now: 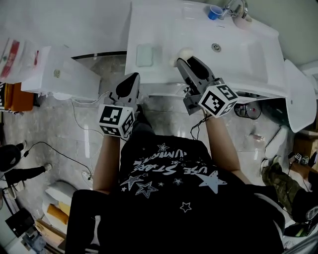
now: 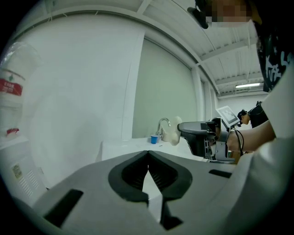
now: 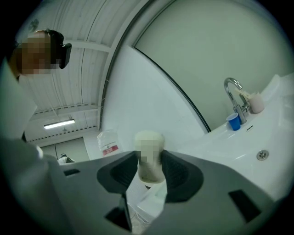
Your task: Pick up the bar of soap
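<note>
Right gripper view: the bar of soap [image 3: 149, 160] is clamped by the right gripper [image 1: 185, 60], raised over the sink [image 1: 238, 54] rim at 12 o'clock. The left gripper [image 2: 148, 156] is clenched, empty. The pick-up is judged essentially done.

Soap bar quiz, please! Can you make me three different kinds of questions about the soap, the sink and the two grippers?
1. True or false: the right gripper is shut on the pale cream bar of soap.
2. Pick one: the small blue plastic cup stands A) beside the chrome tap, B) on the floor, C) inside a cardboard box.
3. Fill the gap: on the left gripper, the jaws are ____, with nothing between them.

Key: 1 true. 2 A. 3 shut.
</note>
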Tool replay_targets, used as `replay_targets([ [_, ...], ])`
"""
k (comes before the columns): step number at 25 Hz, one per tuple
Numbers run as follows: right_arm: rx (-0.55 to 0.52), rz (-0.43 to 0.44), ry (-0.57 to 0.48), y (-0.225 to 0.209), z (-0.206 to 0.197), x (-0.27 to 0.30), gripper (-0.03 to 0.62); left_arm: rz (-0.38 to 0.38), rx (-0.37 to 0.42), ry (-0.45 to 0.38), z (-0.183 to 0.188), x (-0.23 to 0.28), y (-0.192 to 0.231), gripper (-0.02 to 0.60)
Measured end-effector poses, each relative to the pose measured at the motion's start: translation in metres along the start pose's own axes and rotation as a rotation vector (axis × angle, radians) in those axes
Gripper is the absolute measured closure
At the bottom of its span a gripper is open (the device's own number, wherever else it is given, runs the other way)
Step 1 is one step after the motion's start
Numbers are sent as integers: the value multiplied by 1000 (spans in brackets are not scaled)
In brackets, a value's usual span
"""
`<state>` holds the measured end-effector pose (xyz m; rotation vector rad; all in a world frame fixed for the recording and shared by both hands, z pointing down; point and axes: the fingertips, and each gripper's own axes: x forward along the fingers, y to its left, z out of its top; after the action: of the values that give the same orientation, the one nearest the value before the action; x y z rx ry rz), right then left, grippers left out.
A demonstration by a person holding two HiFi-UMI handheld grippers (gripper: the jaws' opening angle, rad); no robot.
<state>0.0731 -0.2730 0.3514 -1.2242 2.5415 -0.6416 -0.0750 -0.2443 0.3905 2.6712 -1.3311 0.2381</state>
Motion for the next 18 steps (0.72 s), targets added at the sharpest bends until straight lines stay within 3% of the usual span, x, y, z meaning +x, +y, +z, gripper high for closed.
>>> replay_targets([
  [10,-30,31,-12,14,6,-78,424,24,12,-20,-4,-29,-74,572],
  [18,-14,39,-29,18,7,-108,424,30,19,-19,-8,-45,-109,572],
])
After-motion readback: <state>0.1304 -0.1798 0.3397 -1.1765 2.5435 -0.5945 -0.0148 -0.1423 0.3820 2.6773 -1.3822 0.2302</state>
